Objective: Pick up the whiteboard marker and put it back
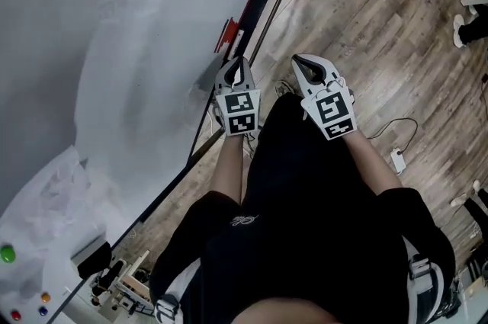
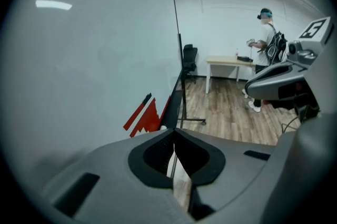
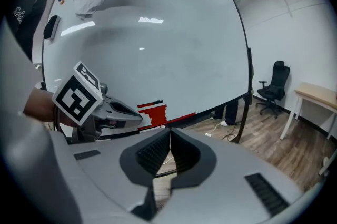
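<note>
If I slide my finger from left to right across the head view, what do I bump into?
Green magnet, black eraser, left gripper, right gripper, white plug on the floor, white shoes.

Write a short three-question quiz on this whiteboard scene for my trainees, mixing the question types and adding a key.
1. True or false: the right tool is shut on a marker.
2. Multiple choice: the patch at the lower edge of the whiteboard, just ahead of the left tool, is A) green, B) red, C) yellow.
3. Fill in: in the head view, the tool nearer the whiteboard is the ____ one.

Key:
1. False. Its jaws are together with nothing between them.
2. B.
3. Left.
</note>
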`<action>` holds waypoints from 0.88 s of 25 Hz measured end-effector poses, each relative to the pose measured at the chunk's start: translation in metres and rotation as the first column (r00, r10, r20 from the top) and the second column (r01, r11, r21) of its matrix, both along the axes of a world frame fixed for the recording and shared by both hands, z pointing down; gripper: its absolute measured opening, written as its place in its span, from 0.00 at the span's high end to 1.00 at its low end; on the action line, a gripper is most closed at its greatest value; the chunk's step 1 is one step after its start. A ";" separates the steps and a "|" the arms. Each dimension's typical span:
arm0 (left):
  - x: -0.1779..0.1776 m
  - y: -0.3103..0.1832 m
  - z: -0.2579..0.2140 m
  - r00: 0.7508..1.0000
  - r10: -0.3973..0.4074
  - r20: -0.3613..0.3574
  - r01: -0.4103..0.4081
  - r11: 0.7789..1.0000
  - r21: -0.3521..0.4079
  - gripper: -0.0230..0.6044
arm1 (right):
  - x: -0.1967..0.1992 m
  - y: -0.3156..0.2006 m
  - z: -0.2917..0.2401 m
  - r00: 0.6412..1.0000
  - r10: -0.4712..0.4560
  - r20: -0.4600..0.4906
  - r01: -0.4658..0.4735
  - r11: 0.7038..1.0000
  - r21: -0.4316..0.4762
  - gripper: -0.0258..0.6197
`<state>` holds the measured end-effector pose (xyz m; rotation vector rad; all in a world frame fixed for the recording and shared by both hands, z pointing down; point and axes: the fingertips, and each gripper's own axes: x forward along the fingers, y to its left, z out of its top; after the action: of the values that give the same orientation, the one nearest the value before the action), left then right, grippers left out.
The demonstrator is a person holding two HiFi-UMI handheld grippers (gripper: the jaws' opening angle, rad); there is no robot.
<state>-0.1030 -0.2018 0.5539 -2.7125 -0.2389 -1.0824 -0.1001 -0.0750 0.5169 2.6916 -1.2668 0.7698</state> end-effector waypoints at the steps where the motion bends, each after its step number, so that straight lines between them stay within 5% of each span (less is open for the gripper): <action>1: 0.003 -0.004 0.006 1.000 -0.011 0.020 0.010 0.999 0.040 0.95 | 0.005 0.001 0.003 1.000 -0.020 0.008 0.020 1.000 0.003 0.96; 5: 0.006 -0.016 0.030 0.991 -0.041 0.126 0.017 0.981 0.191 0.95 | 0.024 -0.001 0.017 0.993 -0.114 0.021 0.114 0.993 0.011 0.96; 11: 0.012 -0.029 0.060 0.960 -0.074 0.269 -0.034 0.925 0.378 0.95 | 0.053 0.007 0.032 0.981 -0.189 0.045 0.187 0.982 0.036 0.96; 22: 0.008 -0.049 0.091 0.896 -0.140 0.422 -0.056 0.907 0.418 0.83 | 0.074 0.001 0.043 0.966 -0.253 0.053 0.251 0.967 0.039 0.96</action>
<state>-0.0946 -0.2509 0.6446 -2.0729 -0.0041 -1.5555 -0.0258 -0.0737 0.5596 2.4777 -1.6076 0.8037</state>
